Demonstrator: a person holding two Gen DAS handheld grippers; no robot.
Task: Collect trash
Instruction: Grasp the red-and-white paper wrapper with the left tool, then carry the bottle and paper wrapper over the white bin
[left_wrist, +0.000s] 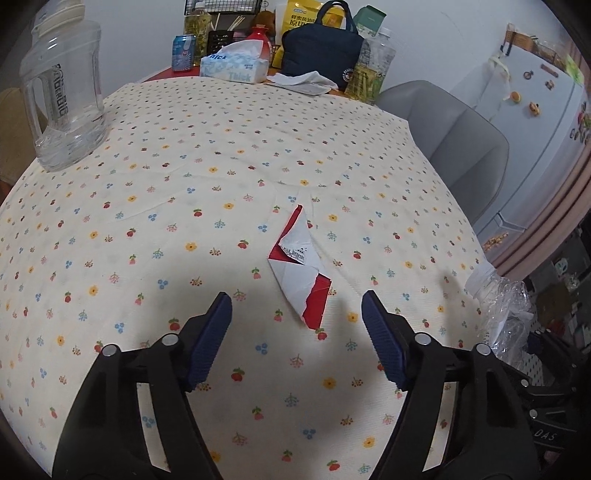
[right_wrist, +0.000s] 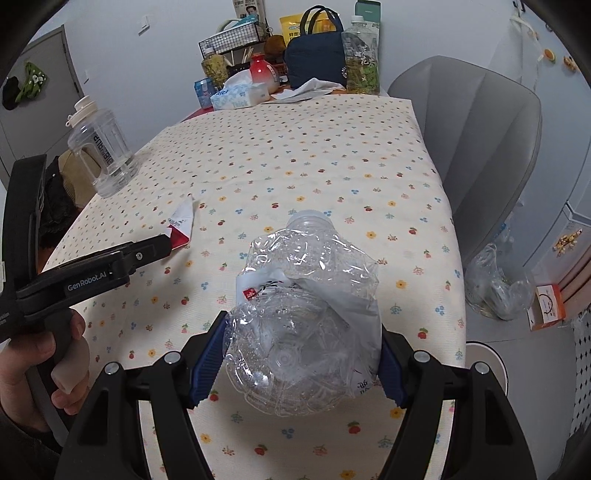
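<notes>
While the right wrist view is showing the right gripper (right_wrist: 303, 354) clamping a crushed clear plastic bottle (right_wrist: 306, 314) between its blue pads, the left wrist view is catching only that bottle's neck and crumpled side at its right edge. The left gripper (left_wrist: 297, 314) is hanging with jaws apart and nothing between them, just short of a folded red-and-white paper wrapper (left_wrist: 299, 266) lying flat on the tablecloth (left_wrist: 184, 221). From the right wrist view the same wrapper is sitting beside the left gripper's tip, and a hand (right_wrist: 37, 362) is gripping that tool's handle, which reads "GenRobot.AI".

The cloth is cream, dotted with small flowers and fruit. A clear handled jug (left_wrist: 62, 92) is standing at the far left edge (its lettering is too distorted to read). A grey chair (right_wrist: 480, 147) is standing at the table's right side. Only the right wrist view is showing a clear bag (right_wrist: 495, 288) on the floor below the chair.

At the far end a tissue box (left_wrist: 236, 66) reads "Thick", beside a navy bag (left_wrist: 317, 55) and a tea bottle (right_wrist: 362, 59).
</notes>
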